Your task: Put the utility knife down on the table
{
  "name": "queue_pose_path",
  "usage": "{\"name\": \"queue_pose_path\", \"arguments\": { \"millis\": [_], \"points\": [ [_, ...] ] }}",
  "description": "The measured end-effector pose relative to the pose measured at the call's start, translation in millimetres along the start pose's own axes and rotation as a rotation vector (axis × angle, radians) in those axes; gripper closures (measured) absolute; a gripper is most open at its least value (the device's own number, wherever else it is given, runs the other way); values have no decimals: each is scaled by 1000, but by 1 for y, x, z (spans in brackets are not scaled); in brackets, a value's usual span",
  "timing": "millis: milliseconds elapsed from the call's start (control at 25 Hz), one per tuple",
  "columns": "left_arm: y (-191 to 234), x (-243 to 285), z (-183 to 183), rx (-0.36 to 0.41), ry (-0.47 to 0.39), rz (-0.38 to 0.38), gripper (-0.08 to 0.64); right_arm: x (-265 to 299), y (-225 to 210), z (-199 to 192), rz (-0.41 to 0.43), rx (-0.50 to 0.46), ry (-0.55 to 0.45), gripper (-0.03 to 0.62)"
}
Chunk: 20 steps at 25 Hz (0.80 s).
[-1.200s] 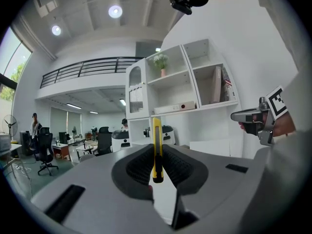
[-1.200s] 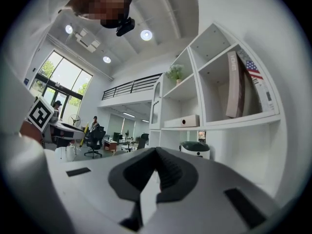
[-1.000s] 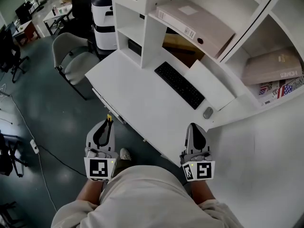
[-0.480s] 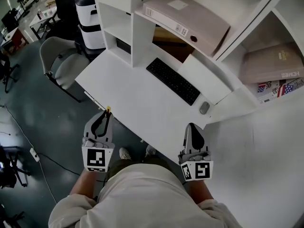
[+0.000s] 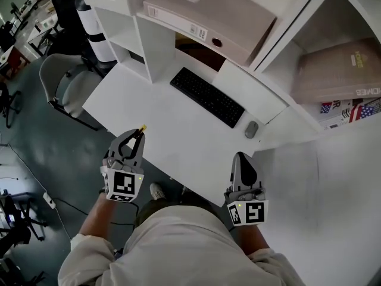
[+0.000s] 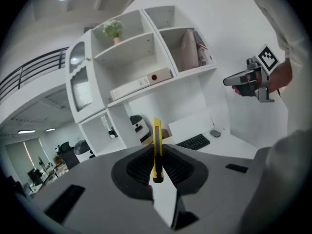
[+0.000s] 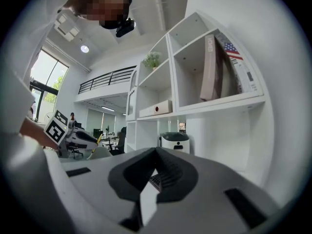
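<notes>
My left gripper is shut on a yellow utility knife, whose tip sticks out past the fingers over the near edge of the white table. In the left gripper view the knife stands on edge between the ribbed pads, pointing at the desk. My right gripper hovers at the table's near right corner, shut with nothing in it. Its own view shows the jaws closed, with the left gripper off to the left.
A black keyboard and a grey mouse lie at the back of the table. White shelves above hold a binder and books. A grey chair stands left of the table.
Both grippers have come forward to the table. The left one went further, rolling as it went, and the knife tip now hangs over the table's edge.
</notes>
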<state>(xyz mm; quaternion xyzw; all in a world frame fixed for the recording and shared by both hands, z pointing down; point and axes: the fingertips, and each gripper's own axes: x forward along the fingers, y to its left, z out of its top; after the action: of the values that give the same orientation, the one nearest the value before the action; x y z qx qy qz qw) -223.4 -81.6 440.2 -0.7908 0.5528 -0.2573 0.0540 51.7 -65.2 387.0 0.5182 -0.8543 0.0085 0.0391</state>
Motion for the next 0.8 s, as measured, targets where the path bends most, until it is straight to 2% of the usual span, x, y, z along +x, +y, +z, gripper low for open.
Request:
{"name": "queue_pose_path", "arguments": {
  "millis": [400, 800],
  "points": [
    [-64, 81, -13, 265, 80, -287, 508, -23, -49, -17, -111, 22, 32, 589],
    [-116, 136, -64, 537, 177, -577, 508, -38, -74, -25, -192, 30, 50, 589]
  ]
}}
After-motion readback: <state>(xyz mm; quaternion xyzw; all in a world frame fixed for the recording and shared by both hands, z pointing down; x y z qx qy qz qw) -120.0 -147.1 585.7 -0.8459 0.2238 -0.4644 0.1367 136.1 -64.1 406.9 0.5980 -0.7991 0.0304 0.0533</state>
